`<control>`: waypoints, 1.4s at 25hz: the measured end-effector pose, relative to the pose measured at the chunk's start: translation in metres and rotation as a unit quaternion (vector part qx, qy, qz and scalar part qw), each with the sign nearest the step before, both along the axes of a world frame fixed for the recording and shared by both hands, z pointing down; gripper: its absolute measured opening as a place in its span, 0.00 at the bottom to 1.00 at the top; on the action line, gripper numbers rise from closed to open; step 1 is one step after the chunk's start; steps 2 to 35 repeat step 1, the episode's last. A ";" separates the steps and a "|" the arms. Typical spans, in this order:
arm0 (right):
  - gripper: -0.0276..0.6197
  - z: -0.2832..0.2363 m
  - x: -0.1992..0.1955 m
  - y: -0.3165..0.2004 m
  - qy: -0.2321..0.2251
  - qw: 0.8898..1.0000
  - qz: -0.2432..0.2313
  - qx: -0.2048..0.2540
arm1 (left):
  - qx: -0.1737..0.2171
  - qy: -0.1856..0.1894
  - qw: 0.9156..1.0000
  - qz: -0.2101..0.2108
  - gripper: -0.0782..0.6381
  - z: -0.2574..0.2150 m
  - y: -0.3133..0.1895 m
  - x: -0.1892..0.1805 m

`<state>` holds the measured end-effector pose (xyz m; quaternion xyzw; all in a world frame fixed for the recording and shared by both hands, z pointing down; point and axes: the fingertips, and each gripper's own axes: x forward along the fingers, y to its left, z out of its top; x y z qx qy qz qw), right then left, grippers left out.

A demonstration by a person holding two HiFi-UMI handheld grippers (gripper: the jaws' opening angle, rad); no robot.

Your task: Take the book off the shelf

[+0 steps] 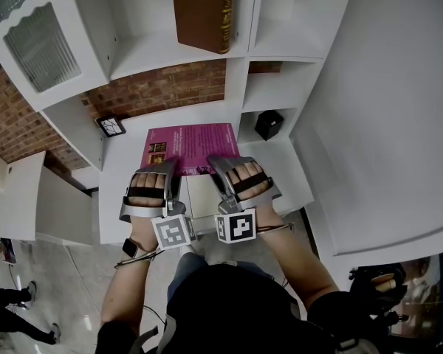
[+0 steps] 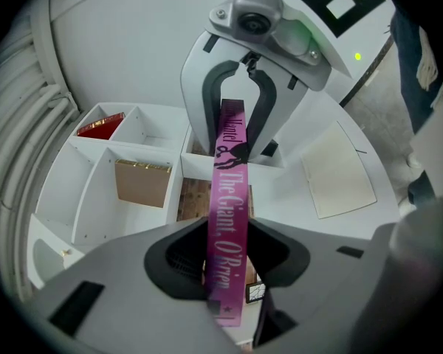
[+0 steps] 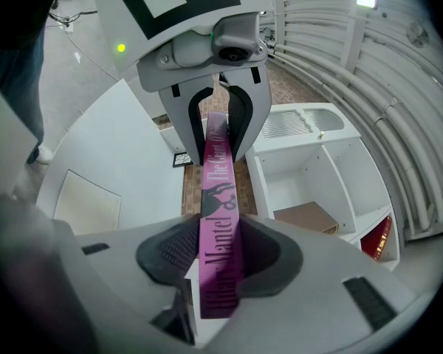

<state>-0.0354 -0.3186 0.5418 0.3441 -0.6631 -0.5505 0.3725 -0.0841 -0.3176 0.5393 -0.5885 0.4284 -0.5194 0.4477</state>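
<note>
I hold a magenta book [image 1: 192, 146] cover-up over the white desk [image 1: 122, 198], below the shelves. My left gripper [image 1: 170, 172] and right gripper [image 1: 220, 167] are both shut on its near, spine edge, side by side. In the left gripper view the lettered spine [image 2: 229, 198] runs out from between my left gripper [image 2: 227, 264] pads to the right gripper's jaws. In the right gripper view the spine [image 3: 215, 183] passes through my right gripper [image 3: 220, 257], pinched by both pads. A brown book [image 1: 203, 12] stands on a shelf above.
White cubby shelves [image 1: 170, 57] back the desk in front of a brick wall [image 1: 155, 87]. A small framed picture [image 1: 111, 126] and a black box [image 1: 269, 124] sit at the back. A white sheet [image 1: 201, 195] lies on the desk. A red book [image 2: 100, 126] sits in a side cubby.
</note>
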 end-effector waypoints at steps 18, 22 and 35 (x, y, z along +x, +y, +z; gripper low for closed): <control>0.27 0.000 0.000 0.001 0.000 1.000 0.000 0.000 | 0.000 0.000 1.000 0.000 0.32 0.000 0.001 0.000; 0.27 0.000 0.000 0.001 0.000 1.000 0.000 0.000 | 0.000 0.000 1.000 0.000 0.32 0.000 0.001 0.000; 0.27 0.000 0.000 0.001 0.000 1.000 0.000 0.000 | 0.000 0.000 1.000 0.000 0.32 0.000 0.001 0.000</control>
